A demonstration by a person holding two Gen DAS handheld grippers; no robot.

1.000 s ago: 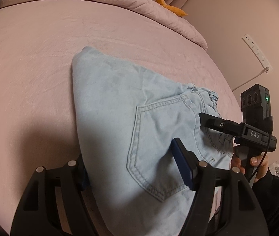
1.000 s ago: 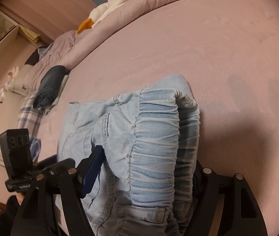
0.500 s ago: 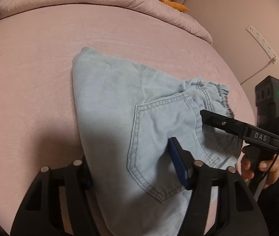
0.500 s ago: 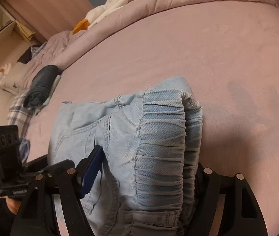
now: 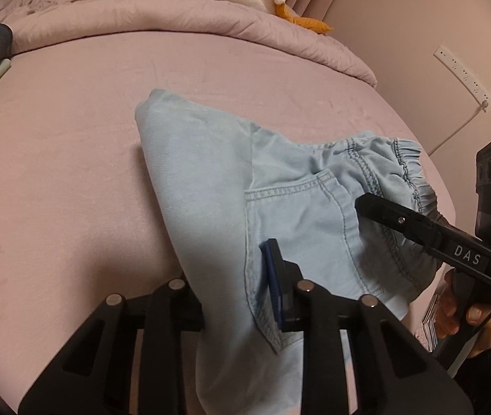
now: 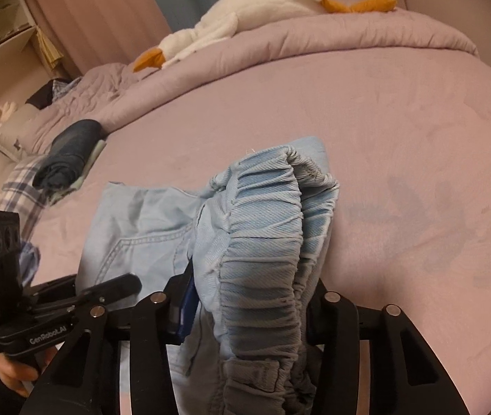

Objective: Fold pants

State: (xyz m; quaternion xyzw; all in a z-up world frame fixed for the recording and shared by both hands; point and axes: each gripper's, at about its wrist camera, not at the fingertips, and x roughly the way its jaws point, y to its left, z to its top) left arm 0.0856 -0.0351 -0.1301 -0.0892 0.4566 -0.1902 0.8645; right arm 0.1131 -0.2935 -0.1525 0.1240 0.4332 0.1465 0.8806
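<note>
I find the pants (image 5: 231, 186), light blue denim, already doubled into a short stack and lying on the pink bed (image 5: 72, 159), nearer its front edge than the rumpled duvet (image 5: 183, 20) along the far edge. The folded end points toward the duvet; the near end is raised off the sheet between my two tools.

The left hand-held gripper (image 5: 235, 290) is clamped on the pants at the seam side, fabric passing between its blue pad and the opposite finger. The right hand-held gripper (image 6: 252, 297) is clamped on the elastic waistband (image 6: 266, 235), which bunches up thickly between its jaws. Each tool also shows in the other's view, close beside it, so both grips sit on the same near end.

My judgement: the step in hand is carrying this near end over onto the far half for a final fold. To do it well I should keep both tools level and apart enough to hold the edge taut, travel together toward the far edge, and lay the waistband square on the folded end before releasing. The waistband bulk may spring back, so a flat press is advisable. A plush goose (image 6: 245, 20) and dark rolled clothing (image 6: 69, 152) lie well apart from the work.
</note>
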